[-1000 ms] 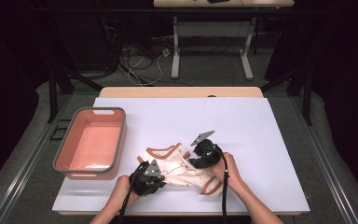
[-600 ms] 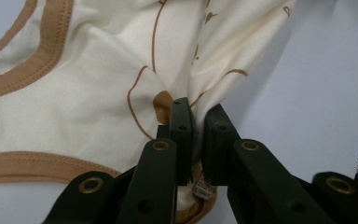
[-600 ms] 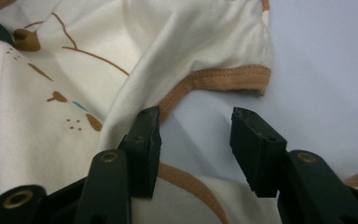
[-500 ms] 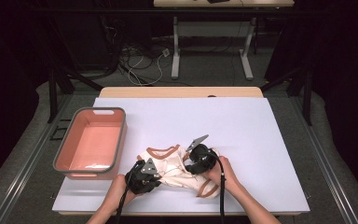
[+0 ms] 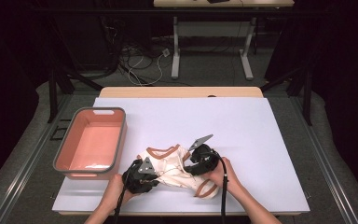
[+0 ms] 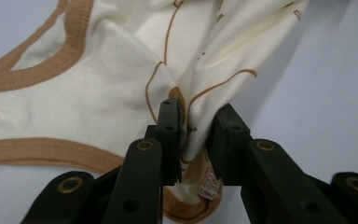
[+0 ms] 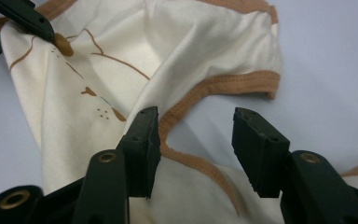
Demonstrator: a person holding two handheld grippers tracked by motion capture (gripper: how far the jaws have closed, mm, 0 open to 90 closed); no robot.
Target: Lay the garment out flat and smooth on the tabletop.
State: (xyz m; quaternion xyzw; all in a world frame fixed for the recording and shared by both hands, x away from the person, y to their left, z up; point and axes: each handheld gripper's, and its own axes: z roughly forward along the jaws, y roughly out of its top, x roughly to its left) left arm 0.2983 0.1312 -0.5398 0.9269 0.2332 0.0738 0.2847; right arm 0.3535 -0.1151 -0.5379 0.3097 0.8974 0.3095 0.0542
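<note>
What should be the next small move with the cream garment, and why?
Probably close the right tongs on the brown-trimmed edge. Their jaws have just been opening and stand apart over that trim of the garment without pressing it. The left tongs, also just opening, have a fold between the jaws, so the cloth lies bunched on the table.

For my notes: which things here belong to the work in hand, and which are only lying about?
In the work: cream garment; left gripper, jaws just opening with a fold between them; right gripper, open over the brown trim.
Lying about: pink tub; white table.
</note>
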